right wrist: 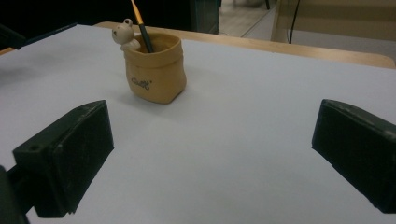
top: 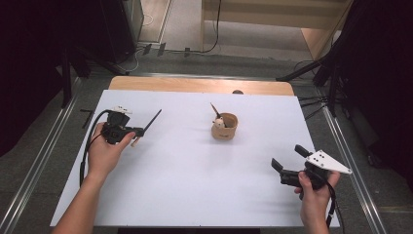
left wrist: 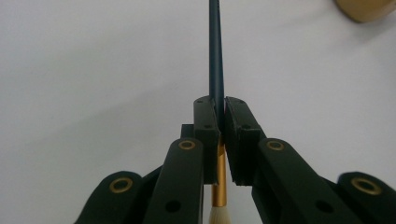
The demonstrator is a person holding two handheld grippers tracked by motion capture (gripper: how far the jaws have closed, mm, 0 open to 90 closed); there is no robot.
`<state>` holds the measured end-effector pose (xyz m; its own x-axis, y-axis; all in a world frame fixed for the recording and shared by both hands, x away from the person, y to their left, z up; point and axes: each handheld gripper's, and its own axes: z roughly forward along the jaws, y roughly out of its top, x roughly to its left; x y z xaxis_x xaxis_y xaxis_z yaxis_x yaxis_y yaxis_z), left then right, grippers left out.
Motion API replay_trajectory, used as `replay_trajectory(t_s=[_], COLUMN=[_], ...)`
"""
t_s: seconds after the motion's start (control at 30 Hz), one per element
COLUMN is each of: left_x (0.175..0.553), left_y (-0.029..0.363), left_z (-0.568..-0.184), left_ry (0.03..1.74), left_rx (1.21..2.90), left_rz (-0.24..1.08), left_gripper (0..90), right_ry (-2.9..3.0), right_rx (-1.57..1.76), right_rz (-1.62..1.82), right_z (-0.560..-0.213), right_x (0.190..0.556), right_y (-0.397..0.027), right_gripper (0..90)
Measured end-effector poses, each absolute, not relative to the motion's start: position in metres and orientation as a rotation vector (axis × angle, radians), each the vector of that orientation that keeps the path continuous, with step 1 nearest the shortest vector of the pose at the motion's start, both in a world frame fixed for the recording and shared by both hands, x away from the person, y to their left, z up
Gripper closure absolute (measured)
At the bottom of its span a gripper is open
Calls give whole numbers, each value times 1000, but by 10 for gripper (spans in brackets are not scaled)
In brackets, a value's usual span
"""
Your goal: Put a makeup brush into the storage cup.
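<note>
**Brush clamped in my left tool, right tool wide open**

I've got the white bench point(top: 195, 165) spread below me. My right tool point(top: 288, 158) hangs over its near right corner, jaws gaping on nothing. My left tool point(top: 138, 130) pinches the dark-handled brush point(top: 150, 123) above the left side. The tan pot point(top: 224, 127) stands mid-bench with another brush point(top: 215, 110).

Two brushes point(top: 148, 124), one pot point(top: 224, 126), two hand-held grippers point(top: 291, 158)
</note>
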<state>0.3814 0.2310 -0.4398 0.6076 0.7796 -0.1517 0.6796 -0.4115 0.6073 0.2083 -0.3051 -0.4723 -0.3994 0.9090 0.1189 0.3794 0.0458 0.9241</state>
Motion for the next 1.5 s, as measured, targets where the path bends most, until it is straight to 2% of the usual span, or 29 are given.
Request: replay_trajectory(t_s=[0.83, 1.5], left_x=[365, 353], left_y=[222, 209], left_z=[-424, -420], left_ry=[987, 890], left_rx=[2044, 1964], left_rz=[86, 67], left_gripper=[850, 850], right_ry=[1906, 1956], right_rx=[1218, 1201], right_rz=[1354, 1379], right_z=[-444, -435], right_x=[253, 275], right_y=[-242, -198], right_gripper=[0, 0])
